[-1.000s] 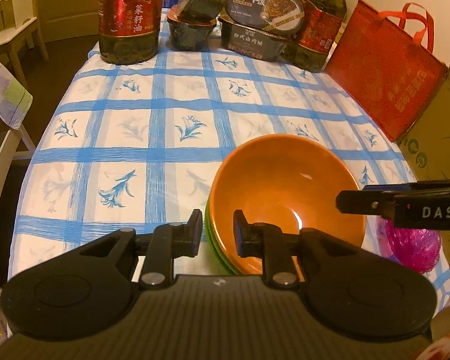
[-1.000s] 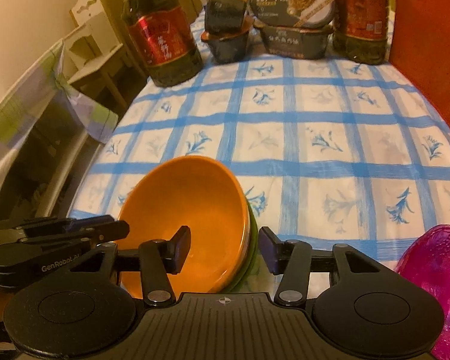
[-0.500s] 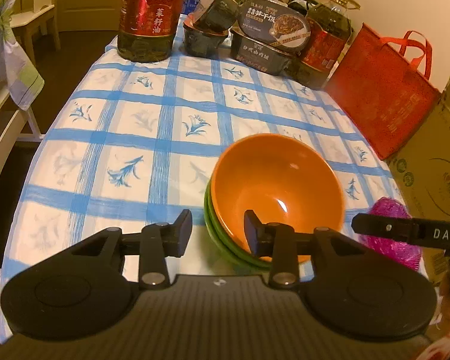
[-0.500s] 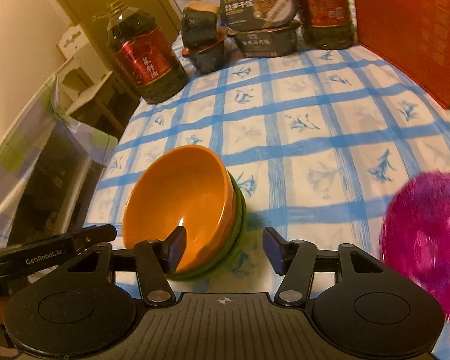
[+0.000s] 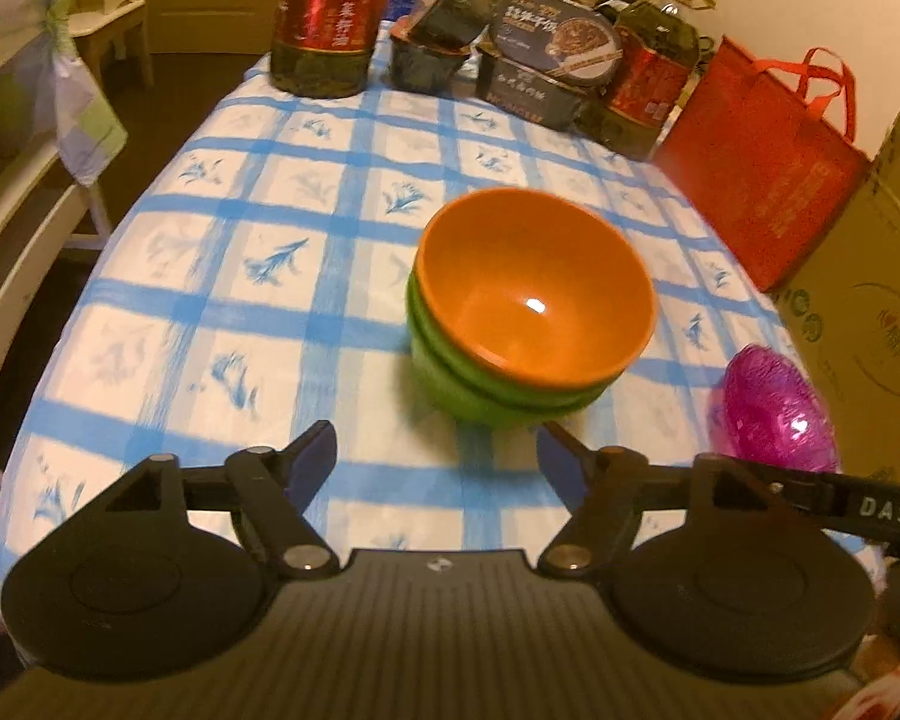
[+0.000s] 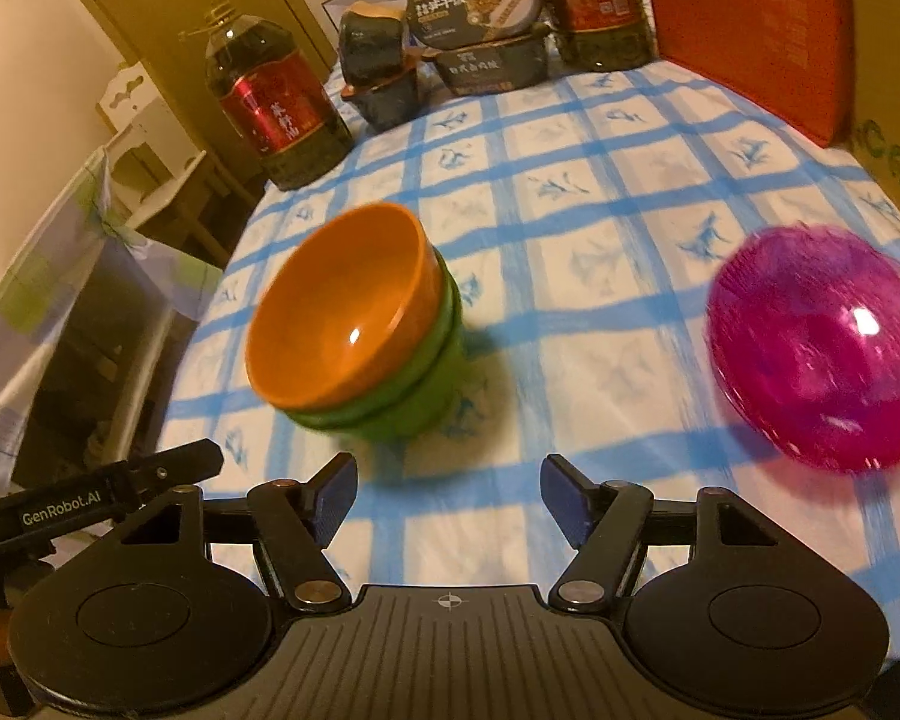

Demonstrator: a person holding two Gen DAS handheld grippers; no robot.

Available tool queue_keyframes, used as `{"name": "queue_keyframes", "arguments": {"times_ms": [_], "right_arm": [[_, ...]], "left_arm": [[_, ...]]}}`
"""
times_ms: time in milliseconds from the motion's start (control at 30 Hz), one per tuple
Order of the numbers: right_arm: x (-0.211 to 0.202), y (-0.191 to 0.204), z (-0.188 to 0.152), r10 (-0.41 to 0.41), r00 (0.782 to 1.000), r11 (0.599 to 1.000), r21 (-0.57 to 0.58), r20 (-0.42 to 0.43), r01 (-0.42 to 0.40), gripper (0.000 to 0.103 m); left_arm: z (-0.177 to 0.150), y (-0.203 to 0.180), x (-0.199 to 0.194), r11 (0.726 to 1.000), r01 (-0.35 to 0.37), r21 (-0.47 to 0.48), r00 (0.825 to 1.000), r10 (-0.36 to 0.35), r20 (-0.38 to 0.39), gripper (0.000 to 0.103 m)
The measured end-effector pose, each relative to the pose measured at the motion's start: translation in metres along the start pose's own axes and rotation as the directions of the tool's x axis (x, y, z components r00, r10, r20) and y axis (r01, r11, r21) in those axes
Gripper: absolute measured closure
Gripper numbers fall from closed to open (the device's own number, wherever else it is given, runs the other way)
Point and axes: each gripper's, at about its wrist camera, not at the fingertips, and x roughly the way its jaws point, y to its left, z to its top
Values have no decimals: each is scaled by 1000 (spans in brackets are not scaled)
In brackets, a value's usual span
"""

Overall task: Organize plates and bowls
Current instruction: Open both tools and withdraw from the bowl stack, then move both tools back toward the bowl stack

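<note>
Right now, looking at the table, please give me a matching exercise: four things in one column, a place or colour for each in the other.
Things:
1. orange bowl
2. green bowls
3. magenta dish
4. red bag

Descriptions:
a. alone on the cloth
b. leaning at the table's edge
c. top of the stack
d. under the orange one

Pairs: 1-c, 2-d, 3-a, 4-b

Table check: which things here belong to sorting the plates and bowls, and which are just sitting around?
Job items:
- orange bowl, nested on top
- green bowls beneath it
- pink dish, apart to the right

Just lying about:
- oil bottles
- packaged meal boxes
- red bag
- cardboard box
</note>
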Motion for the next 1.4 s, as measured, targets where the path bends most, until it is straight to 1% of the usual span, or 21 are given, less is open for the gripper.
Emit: {"name": "queue_keyframes", "arguments": {"times_ms": [33,67,200,333,467,667,900,1400], "right_arm": [[-3,-1,-4,-7,1000,1000,-1,2,7,35],[-6,-2,-8,-13,1000,1000,-2,4,13,35],[-13,-3,-18,-33,999,999,-14,7,33,35],[-20,-3,-27,-31,999,999,-10,6,31,35],[-23,-2,-36,-40,999,999,-17,3,40,35],[-27,-1,-48,-54,999,998,-15,-2,54,35],[-29,1,-51,-74,997,997,-25,-2,74,35],[-24,-1,-48,-78,997,997,-20,-12,77,35]], "left_arm": [[-5,-1,-2,1000,-16,1,1000,16,5,25],[-9,-2,-4,1000,-27,4,1000,26,9,23],[-21,-4,-9,999,-37,20,999,37,14,23],[-30,-7,-15,999,-35,30,999,34,22,23],[-38,-7,-19,1000,-16,24,1000,16,13,23],[-45,-6,-22,999,37,10,999,-36,-8,23],[-47,-5,-27,998,63,10,998,-63,-2,22],[-44,-4,-25,998,57,16,998,-57,-1,20]]}}
